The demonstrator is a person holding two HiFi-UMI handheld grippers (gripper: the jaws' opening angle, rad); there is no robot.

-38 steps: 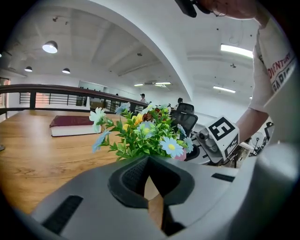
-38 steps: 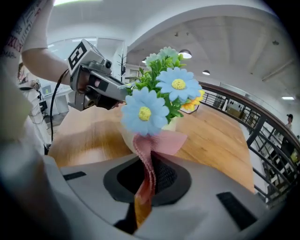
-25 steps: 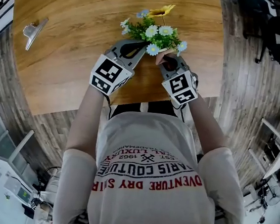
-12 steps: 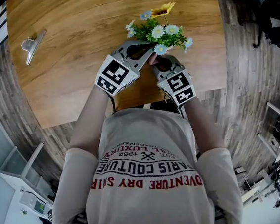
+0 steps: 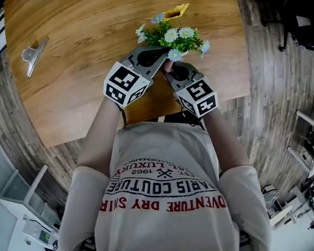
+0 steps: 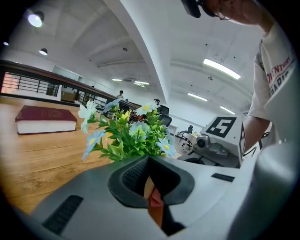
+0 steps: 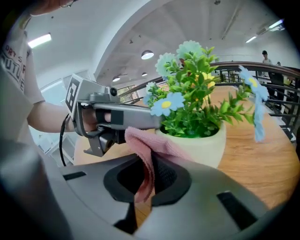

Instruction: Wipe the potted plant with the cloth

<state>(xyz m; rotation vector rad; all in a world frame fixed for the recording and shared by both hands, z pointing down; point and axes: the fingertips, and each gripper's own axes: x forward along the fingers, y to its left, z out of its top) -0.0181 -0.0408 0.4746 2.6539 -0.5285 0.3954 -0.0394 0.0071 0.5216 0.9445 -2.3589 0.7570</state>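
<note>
Roughly mid-task, as a judgement. Cloth (image 7: 143, 140) already picked up and brought against pot (image 7: 201, 147), so grasp and approach done. Looks like wiping just starting or under way. No telling how much of pot or leaves already covered: no dirt, no wet streak to go by. Probably left to do: run cloth round pot wall and rim, maybe over leaves, then let go.

Plant (image 5: 172, 36) upright on wooden surface (image 5: 80, 58), near the edge closest to the person, between both grippers.

Right gripper (image 7: 149, 176): jaws clenched on pink cloth. Fold pinched between pads, loose end hanging below, upper part bunched over jaw tips and pressed to near side of pot just under rim.

Left gripper (image 6: 151, 185): jaws closed down to a narrow slit with a cream sliver of pot pinched in it. Reddish bit just below that, cloth or surface, cannot tell which. From right gripper view, reaches in level to pot rim right beside cloth, touching it. Reads as bracing pot for the wipe from the other side.

Risk worth noting: pot near surface edge and held only at the rim, so could tip under a hard push.

Elsewhere on surface: red book (image 6: 46, 120) at far side, metal clip (image 5: 33, 53) well apart to the left. Neither in play.
</note>
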